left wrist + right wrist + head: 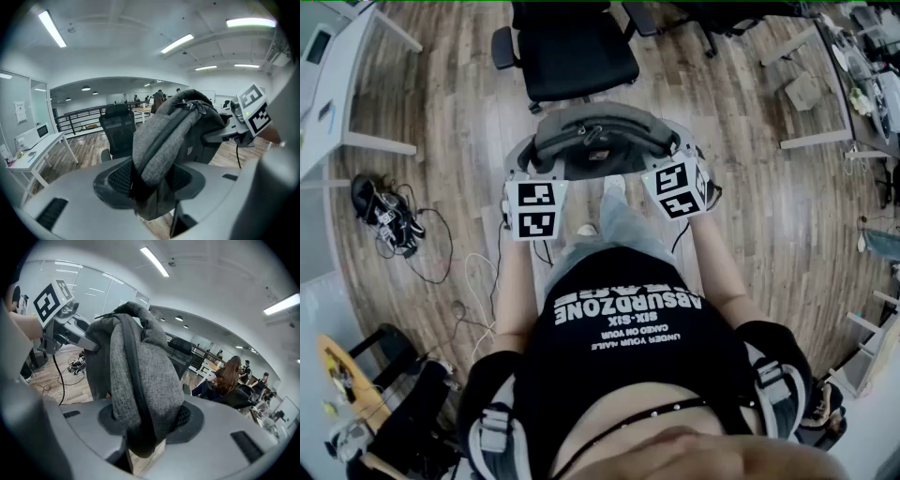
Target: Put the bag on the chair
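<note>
A grey fabric bag (598,141) hangs in the air between my two grippers, above the wooden floor. My left gripper (528,161) is shut on the bag's left end. Its jaws pinch a fold of the bag (161,140) in the left gripper view, around the left gripper's jaw tips (151,185). My right gripper (679,152) is shut on the right end, where the grey cloth of the bag (140,371) fills the gap of the right gripper (145,430). The black office chair (574,45) stands just beyond the bag, seat facing me. It also shows as a mesh-backed chair (117,129) behind the bag.
A white desk (342,89) stands at the left. Shoes and cables (389,217) lie on the floor at the left. White table legs (814,139) are at the right. A seated person with long hair (228,378) is off to the right.
</note>
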`<state>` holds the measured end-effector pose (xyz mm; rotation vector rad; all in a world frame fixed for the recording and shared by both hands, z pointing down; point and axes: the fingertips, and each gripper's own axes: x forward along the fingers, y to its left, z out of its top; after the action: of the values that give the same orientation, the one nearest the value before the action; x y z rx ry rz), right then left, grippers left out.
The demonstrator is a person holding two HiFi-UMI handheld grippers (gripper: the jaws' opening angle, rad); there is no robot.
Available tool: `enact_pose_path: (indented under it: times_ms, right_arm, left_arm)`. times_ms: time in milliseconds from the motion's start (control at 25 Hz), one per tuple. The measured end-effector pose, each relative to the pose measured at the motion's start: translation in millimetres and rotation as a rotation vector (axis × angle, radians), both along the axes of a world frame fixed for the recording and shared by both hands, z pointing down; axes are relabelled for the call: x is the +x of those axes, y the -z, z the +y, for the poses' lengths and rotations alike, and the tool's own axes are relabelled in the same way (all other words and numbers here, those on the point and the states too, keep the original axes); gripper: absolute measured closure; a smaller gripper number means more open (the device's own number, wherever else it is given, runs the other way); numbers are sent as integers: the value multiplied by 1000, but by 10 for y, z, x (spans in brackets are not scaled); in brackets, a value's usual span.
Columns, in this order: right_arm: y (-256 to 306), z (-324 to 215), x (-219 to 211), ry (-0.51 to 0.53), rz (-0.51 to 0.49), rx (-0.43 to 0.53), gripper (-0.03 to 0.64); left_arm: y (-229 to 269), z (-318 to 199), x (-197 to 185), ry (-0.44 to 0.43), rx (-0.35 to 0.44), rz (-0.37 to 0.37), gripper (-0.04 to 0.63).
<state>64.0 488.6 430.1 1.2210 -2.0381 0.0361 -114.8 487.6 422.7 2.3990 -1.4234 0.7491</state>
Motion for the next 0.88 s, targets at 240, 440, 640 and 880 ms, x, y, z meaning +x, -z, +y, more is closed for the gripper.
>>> enact_pose_path:
  times_ms: [240,440,640,880]
  right_arm:
    - [-49,-178,37,15,-3,-9,449]
    - [-92,-451,92,25,-9,-15,449]
    - [-127,-917,234,33,-19,-31,448]
    - [-153,-1324,447,50,-32,-32,445]
  left_arm:
    - [-46,-155,40,6,-18,-9,416]
    - [-77,-408,94,15,-31,-15,416]
    - [-103,-873,233,28,-37,-23,416]
    - [-129,-1254,442,55,-34,-15,416]
